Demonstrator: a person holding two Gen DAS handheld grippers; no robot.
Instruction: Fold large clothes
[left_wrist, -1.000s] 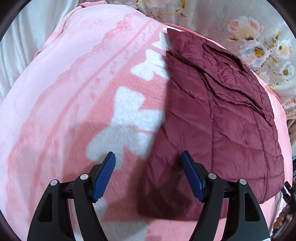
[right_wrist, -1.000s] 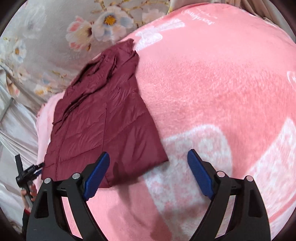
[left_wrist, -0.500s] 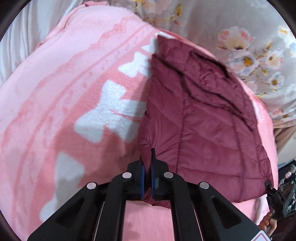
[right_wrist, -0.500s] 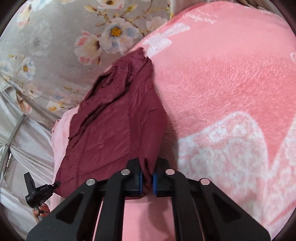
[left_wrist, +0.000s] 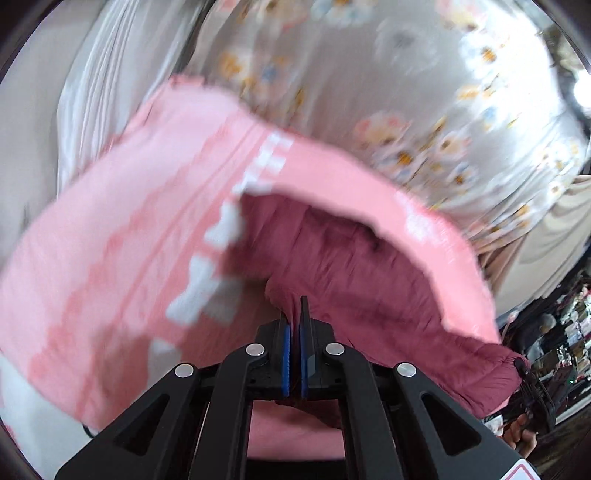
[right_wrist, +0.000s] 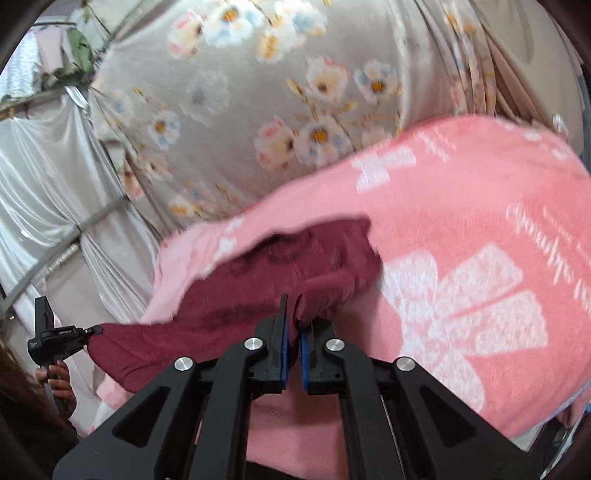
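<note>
A maroon quilted jacket (left_wrist: 369, 280) lies on a pink blanket (left_wrist: 122, 236) with its near hem lifted off the blanket. My left gripper (left_wrist: 294, 312) is shut on one near corner of the hem. My right gripper (right_wrist: 291, 314) is shut on the other near corner of the jacket (right_wrist: 258, 295). The hem hangs stretched between the two grippers. The right gripper (left_wrist: 532, 387) shows at the right edge of the left wrist view, the left gripper (right_wrist: 62, 336) at the left edge of the right wrist view. Both views are motion-blurred.
The pink blanket (right_wrist: 480, 229) has white bow prints. A grey floral curtain (right_wrist: 295, 92) hangs behind it, with white drapes (right_wrist: 48, 184) at the left. Cluttered shelves (left_wrist: 557, 343) show at the far right.
Both grippers closed on the jacket's near corners, then lifted them and tilted up. The hem rose off the blanket and the far part of the jacket bunched.
</note>
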